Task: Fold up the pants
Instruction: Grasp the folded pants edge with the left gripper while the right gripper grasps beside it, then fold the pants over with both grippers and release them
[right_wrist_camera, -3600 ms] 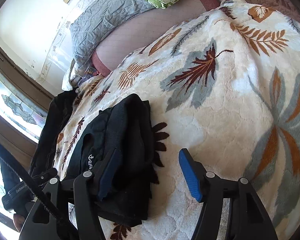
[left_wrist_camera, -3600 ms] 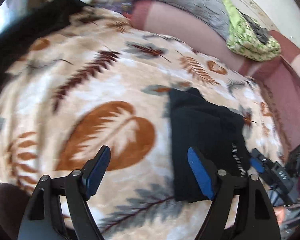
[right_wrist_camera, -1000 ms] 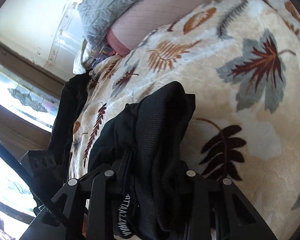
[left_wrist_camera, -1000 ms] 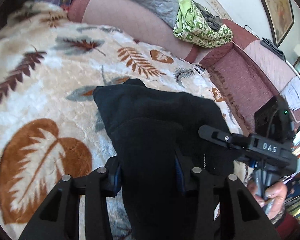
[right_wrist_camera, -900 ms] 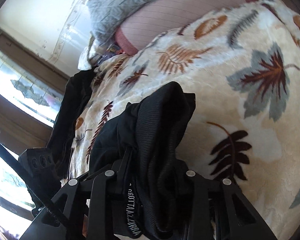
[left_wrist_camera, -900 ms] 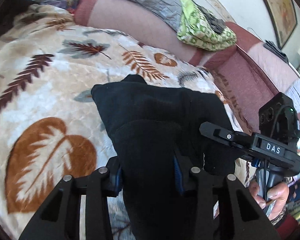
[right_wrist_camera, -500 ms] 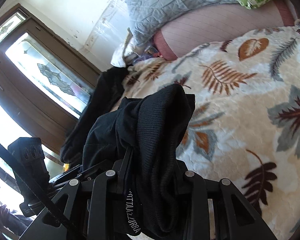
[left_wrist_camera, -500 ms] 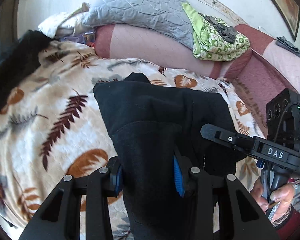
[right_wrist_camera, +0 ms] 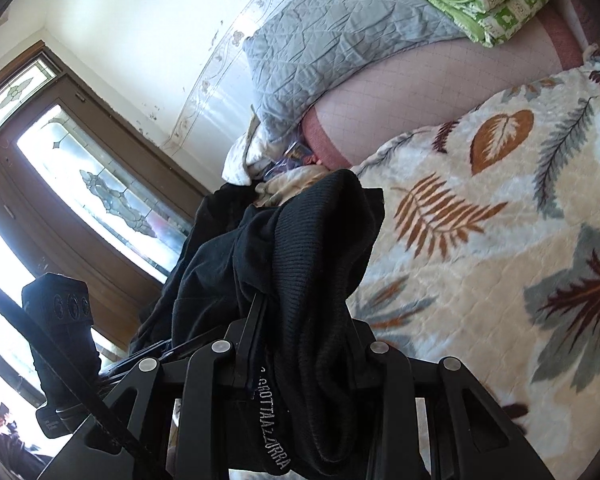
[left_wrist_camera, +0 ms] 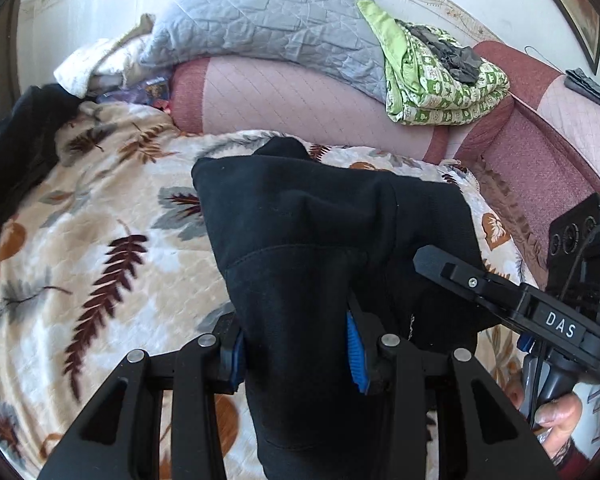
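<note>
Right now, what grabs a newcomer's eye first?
The bunched black fabric pants, filling the centre of both views, clamped by both the left gripper and the right gripper. Beneath lies the cream leaf-print blanket; behind, a grey quilted pillow on the pink sofa back.

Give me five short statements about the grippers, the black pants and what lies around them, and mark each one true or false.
1. The left gripper is closed on the black pants. True.
2. The right gripper stands open and empty. False: it too is clamped on the pants.
3. The leaf-print blanket lies under the pants. True.
4. The green patterned cloth lies on the leaf-print blanket. False: it sits up on the pink bolster.
5. A grey quilted pillow lies on the bolster. True.
</note>
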{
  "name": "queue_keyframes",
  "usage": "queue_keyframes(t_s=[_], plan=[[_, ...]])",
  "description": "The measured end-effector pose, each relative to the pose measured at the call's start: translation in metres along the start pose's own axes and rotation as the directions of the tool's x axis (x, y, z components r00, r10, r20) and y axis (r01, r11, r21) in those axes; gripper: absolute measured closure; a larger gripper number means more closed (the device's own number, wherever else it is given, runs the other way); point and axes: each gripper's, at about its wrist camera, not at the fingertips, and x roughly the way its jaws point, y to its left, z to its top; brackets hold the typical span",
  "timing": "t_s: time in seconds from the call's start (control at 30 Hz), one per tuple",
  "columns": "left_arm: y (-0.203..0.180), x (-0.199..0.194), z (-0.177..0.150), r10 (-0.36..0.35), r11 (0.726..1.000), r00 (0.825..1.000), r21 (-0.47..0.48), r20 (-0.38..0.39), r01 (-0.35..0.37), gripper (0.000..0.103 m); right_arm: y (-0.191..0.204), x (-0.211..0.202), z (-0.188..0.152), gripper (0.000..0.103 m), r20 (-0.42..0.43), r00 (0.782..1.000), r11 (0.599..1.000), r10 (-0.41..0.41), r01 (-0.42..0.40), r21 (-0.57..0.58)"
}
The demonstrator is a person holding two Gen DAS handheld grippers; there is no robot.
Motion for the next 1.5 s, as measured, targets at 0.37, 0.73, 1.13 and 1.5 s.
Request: queue_keyframes(t_s=[0.37,0.73,1.13,1.5], plan=[[0.021,0.114,0.02,-0.044,0.996,0.989,-0.084,-0.141,0.032,0.064,-0.066,0.041,0.023,0.072,-0.026,0.99,0.989,-0.136,0.138,0.054],[0.019,0.162,0.026,-0.005,1.0,0.984,0.0,-0.177,0.005,0.056,-0.119,0.066,0.035,0.075,-0.077,0.977,0.97,-0.197,0.206,0.128],[0.017,0.102,0.017,0.036,0.999,0.995,0.03,-0.088,-0.034,0.043,-0.129,0.041,0.041,0.053,-0.003,0.966,0.952,-0.26,0.256,0.165],[0.022,0.117,-0.015,0.027,0.998,0.983,-0.045,-0.183,-0.036,0.04,-0.143,0.063,0.038,0.042,-0.077,0.992,0.963,-0.1,0.116,0.242]])
